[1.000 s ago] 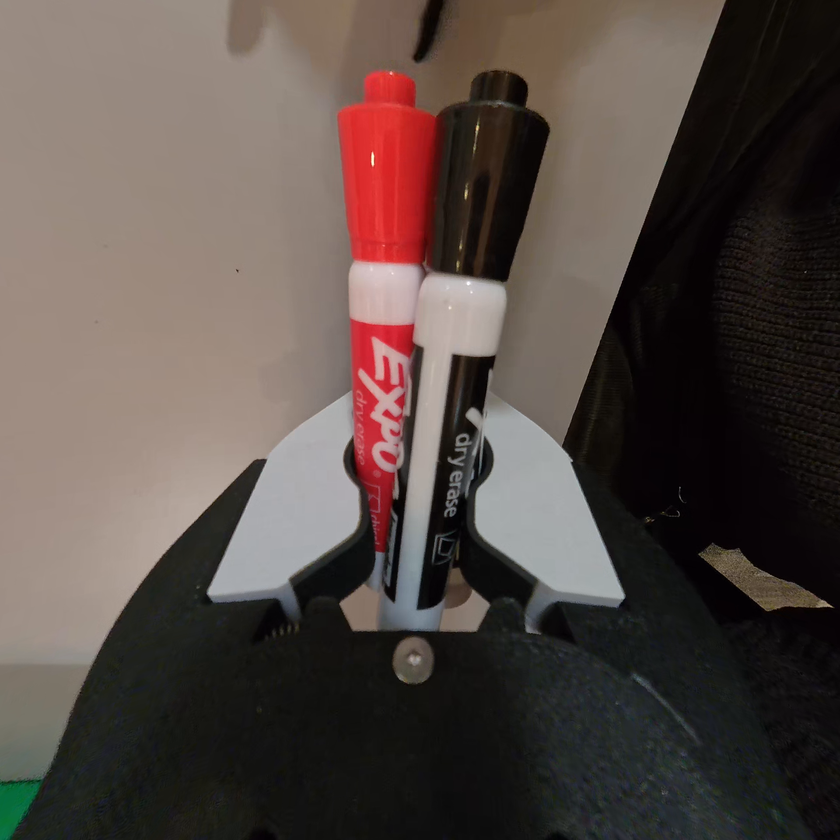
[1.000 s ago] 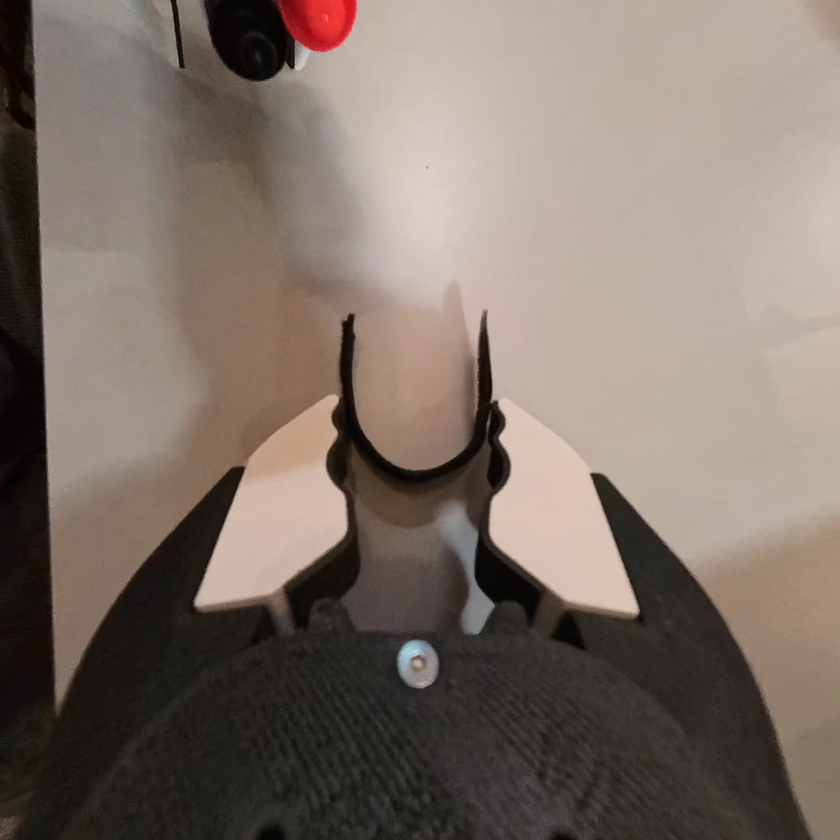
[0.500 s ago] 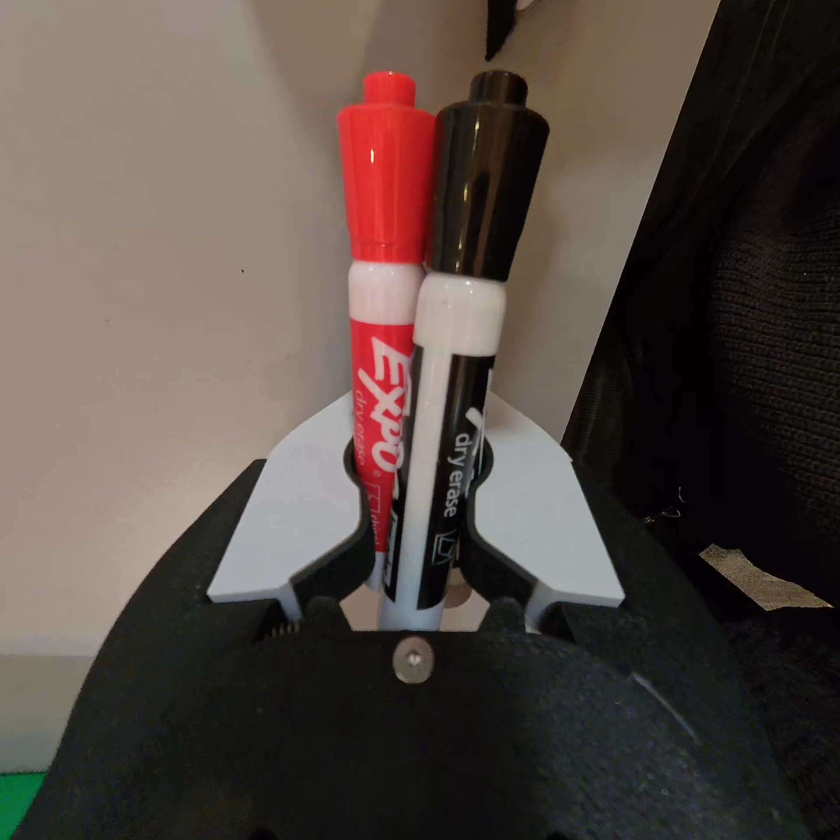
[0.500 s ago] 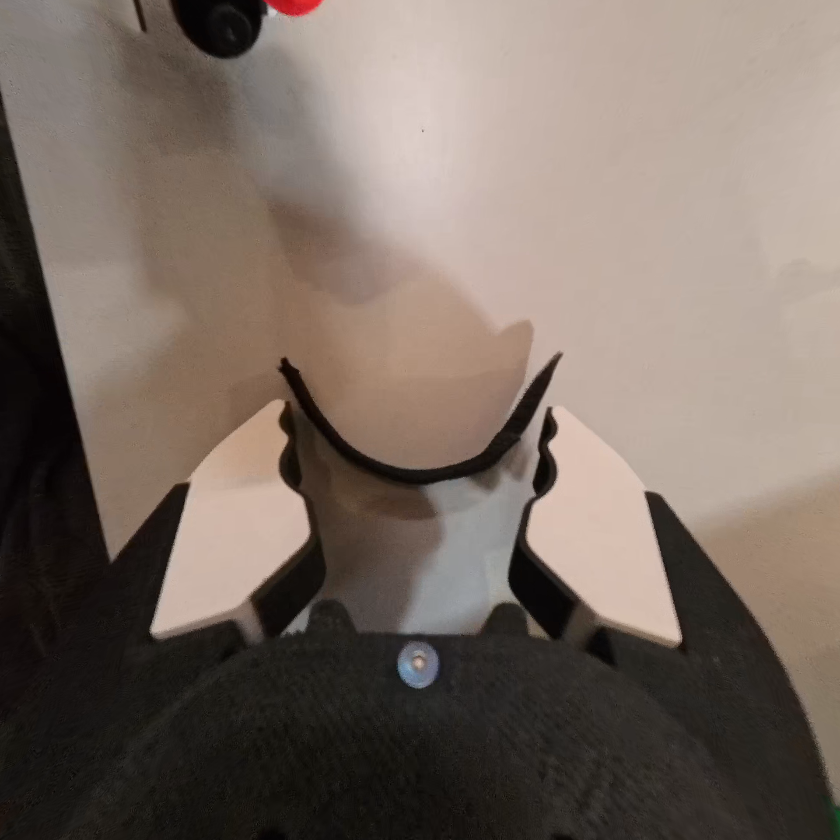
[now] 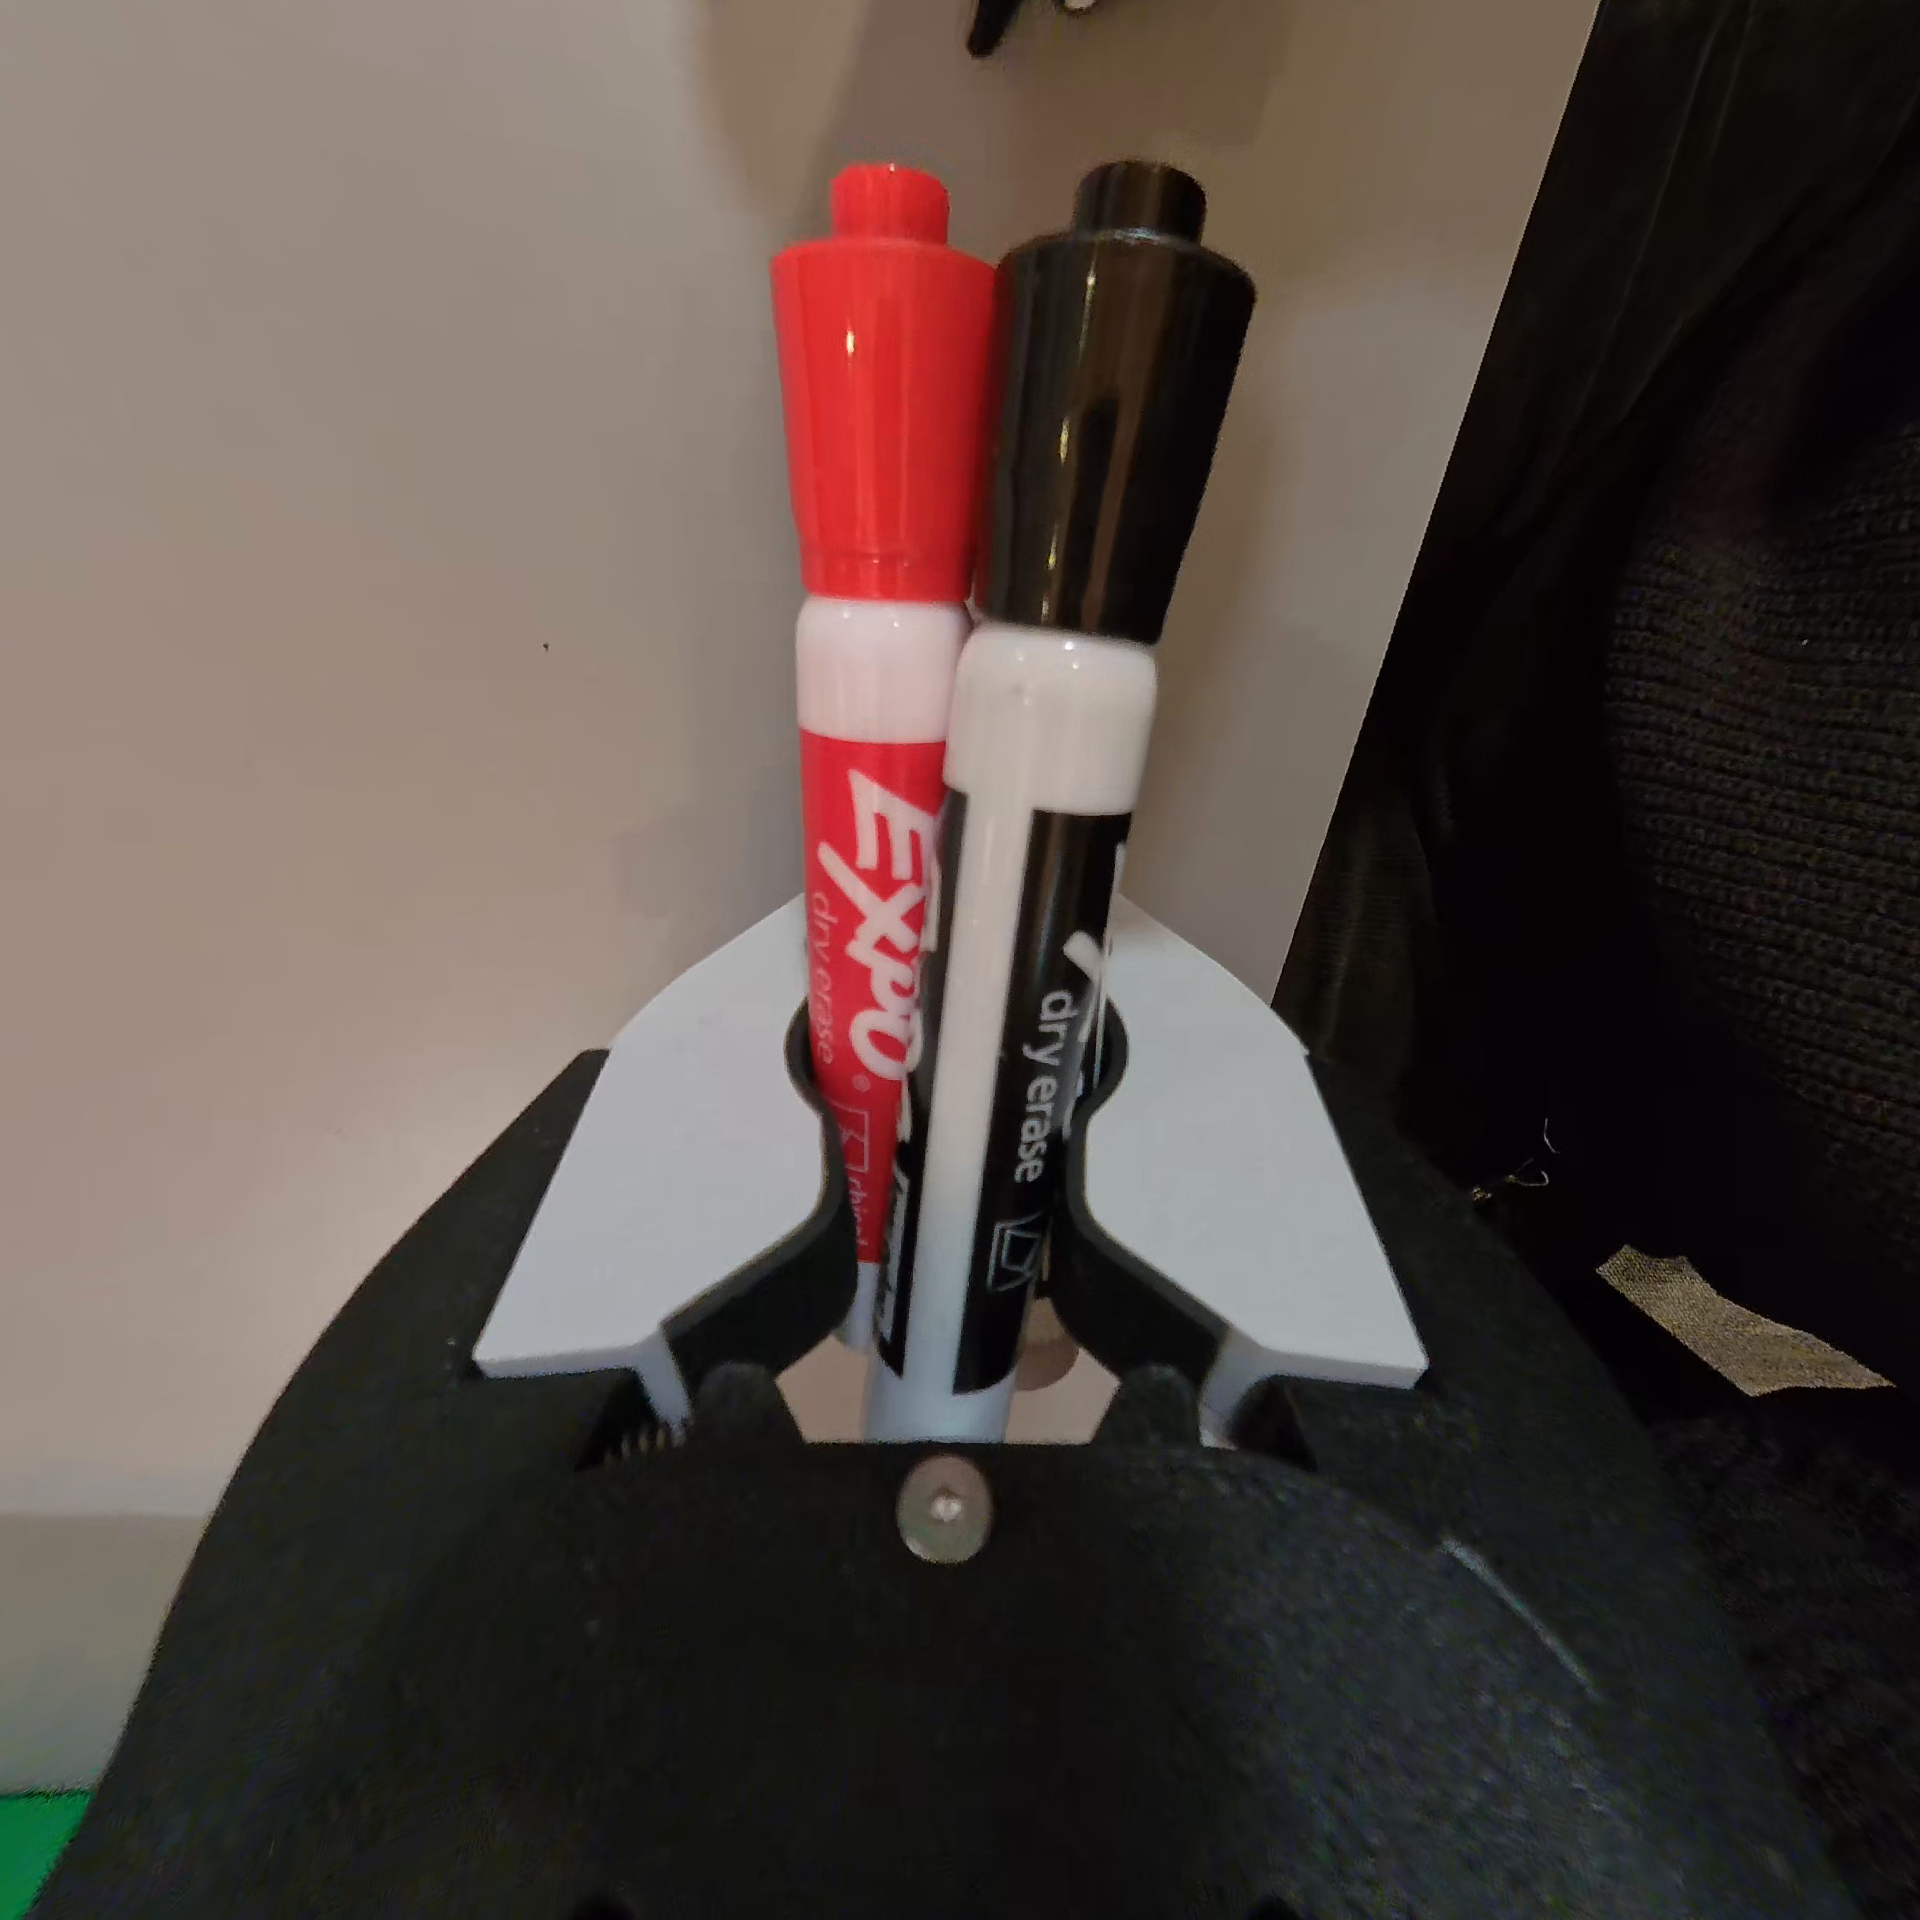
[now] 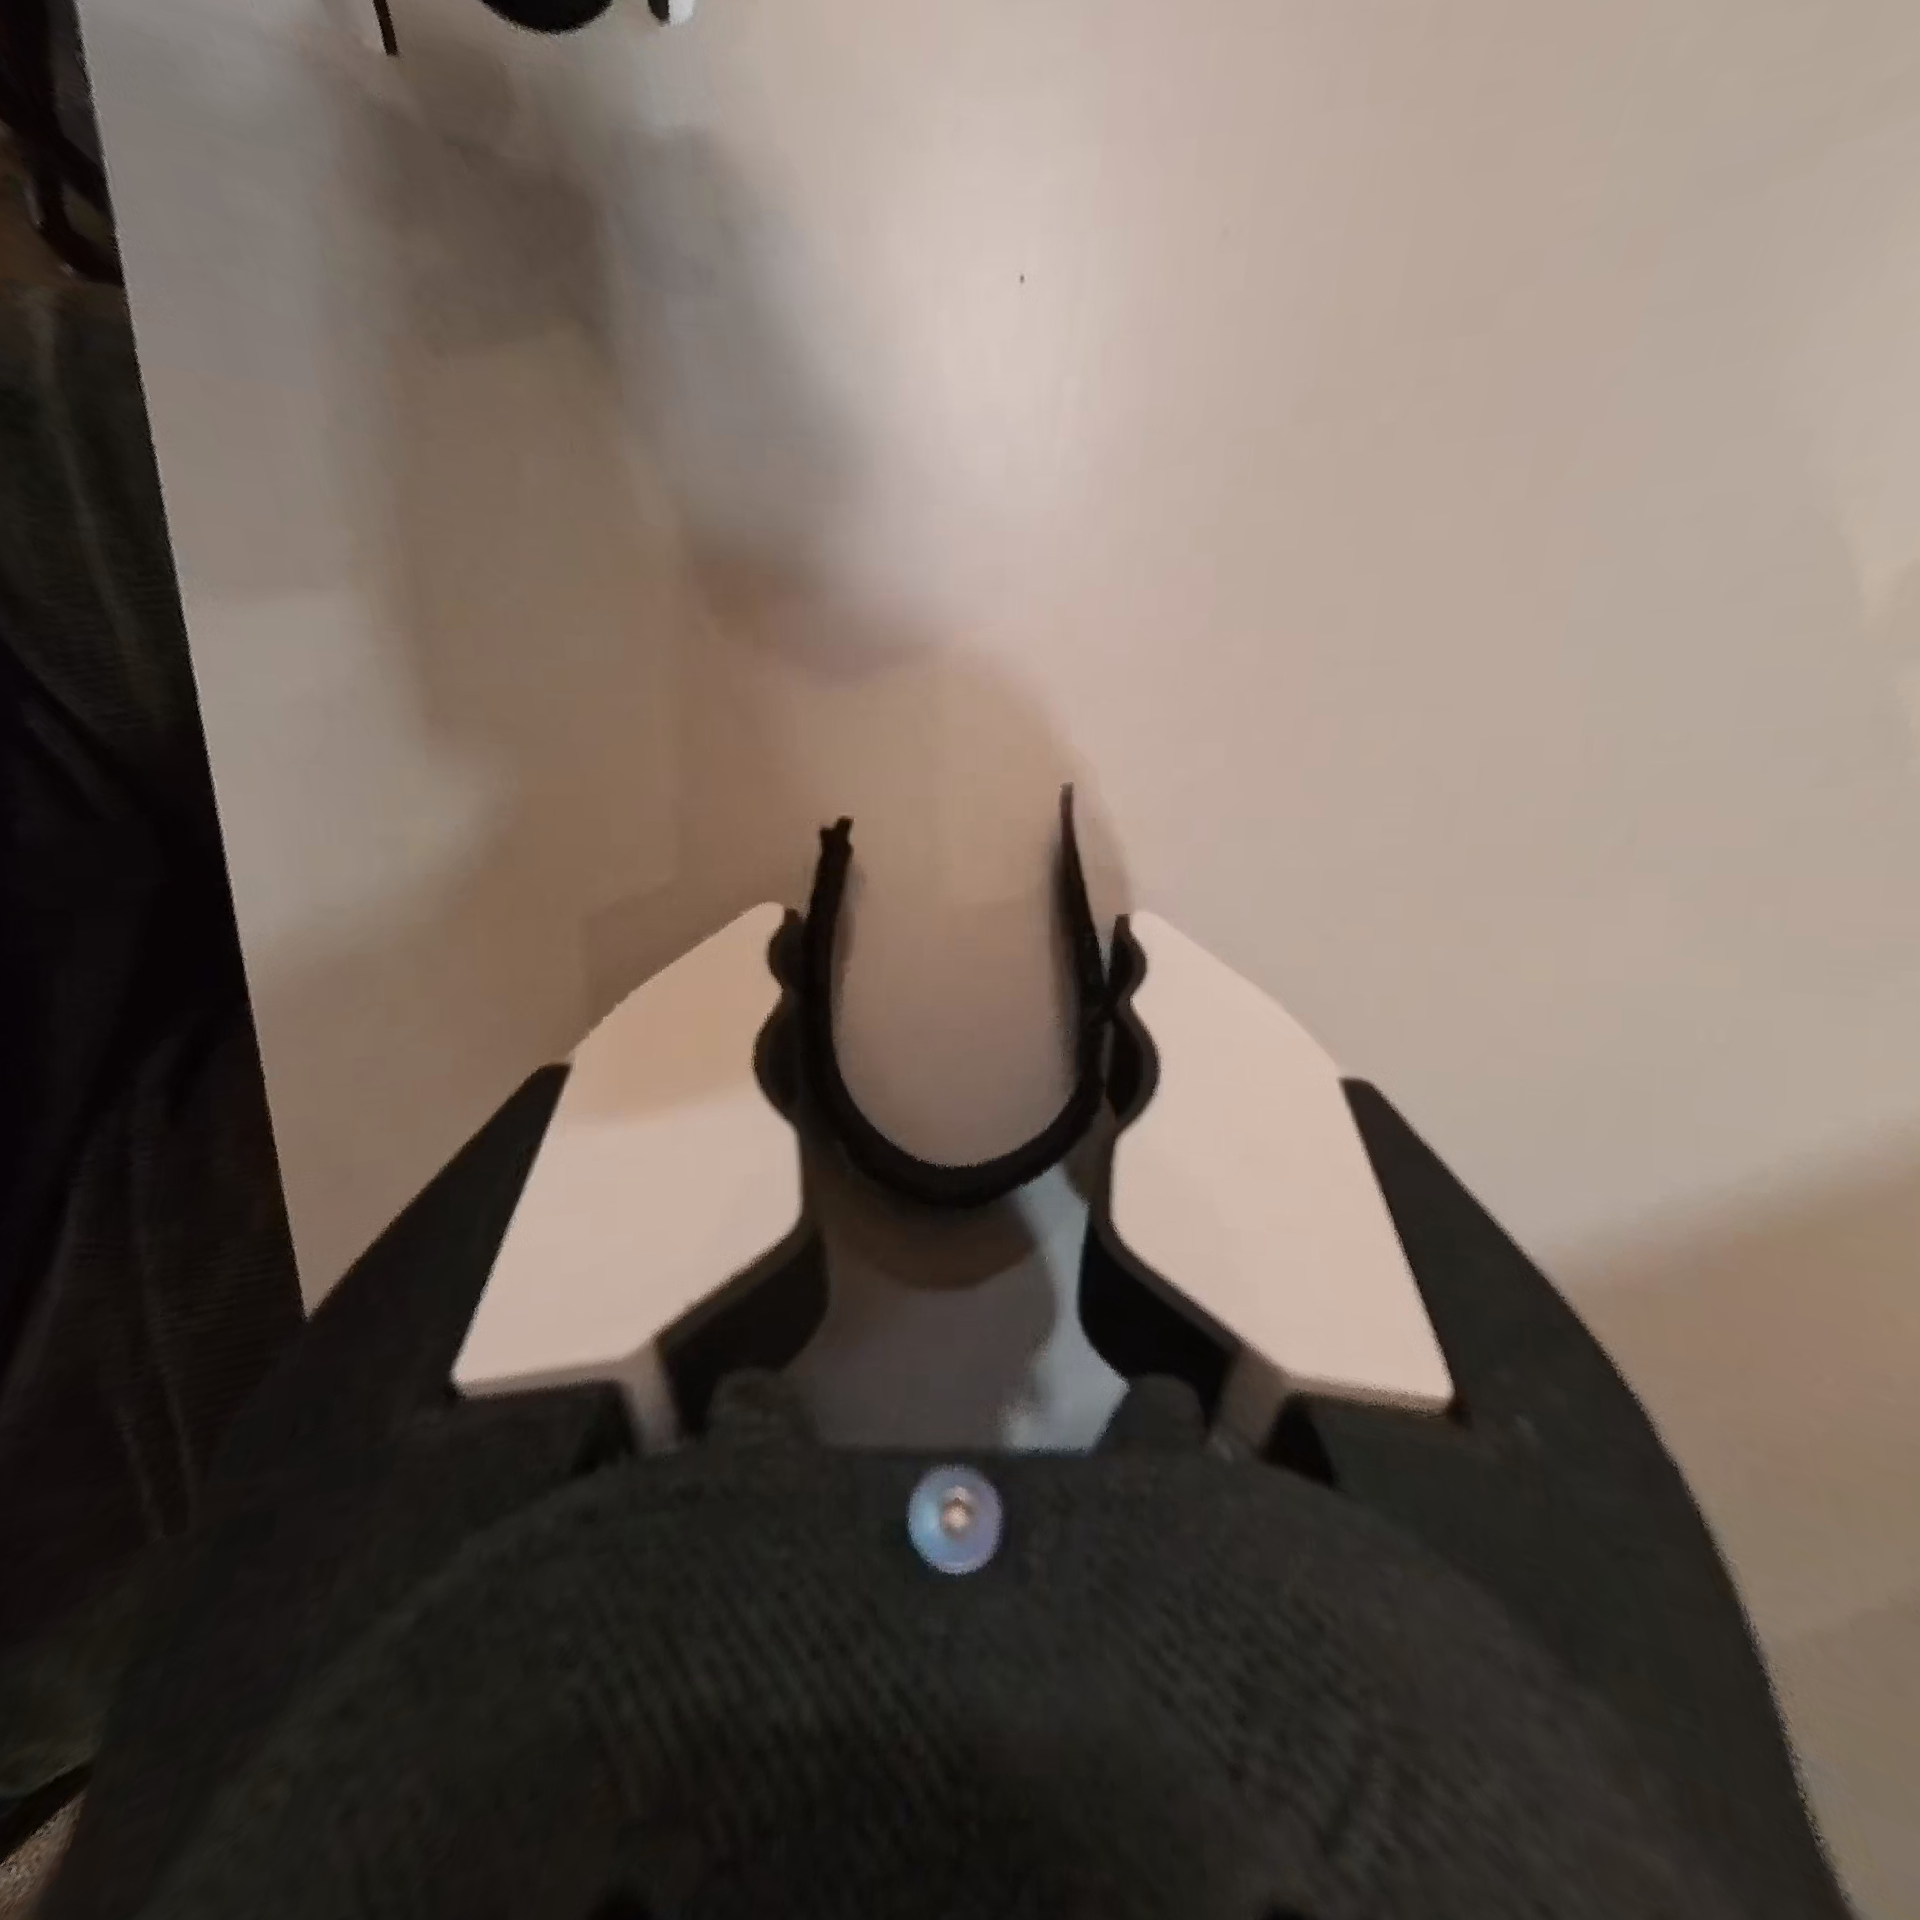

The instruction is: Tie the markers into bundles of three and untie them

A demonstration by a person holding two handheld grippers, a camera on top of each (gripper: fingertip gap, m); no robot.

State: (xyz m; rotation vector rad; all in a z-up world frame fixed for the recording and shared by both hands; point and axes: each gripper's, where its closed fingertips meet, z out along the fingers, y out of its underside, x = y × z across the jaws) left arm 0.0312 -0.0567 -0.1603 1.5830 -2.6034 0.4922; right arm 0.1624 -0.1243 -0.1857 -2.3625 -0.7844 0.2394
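Observation:
My left gripper (image 5: pixel 961 935) is shut on a bunch of markers that stand out forward between its fingers. A red marker (image 5: pixel 883 468) is on the left and a black marker (image 5: pixel 1112 436) on the right, both capped. A sliver of another barrel shows between them low down. My right gripper (image 6: pixel 951 925) is shut on a black strap (image 6: pixel 945 1179), which is bent into a narrow U with both ends pointing forward. The marker ends (image 6: pixel 561 8) just show at the top edge of the right wrist view.
A cream surface (image 5: pixel 364 623) fills the background of both views. A person's dark knitted clothing is at the right of the left wrist view (image 5: pixel 1714 727) and the left of the right wrist view (image 6: pixel 62 935). A green patch (image 5: pixel 42 1849) shows at the bottom left. Tip to tip, the grippers are about 15 centimetres apart.
The right gripper's jaws were spread wide half a second ago and have closed in, folding the strap from a shallow curve into a narrow U. The marker ends slid toward the top edge. The left gripper holds still.

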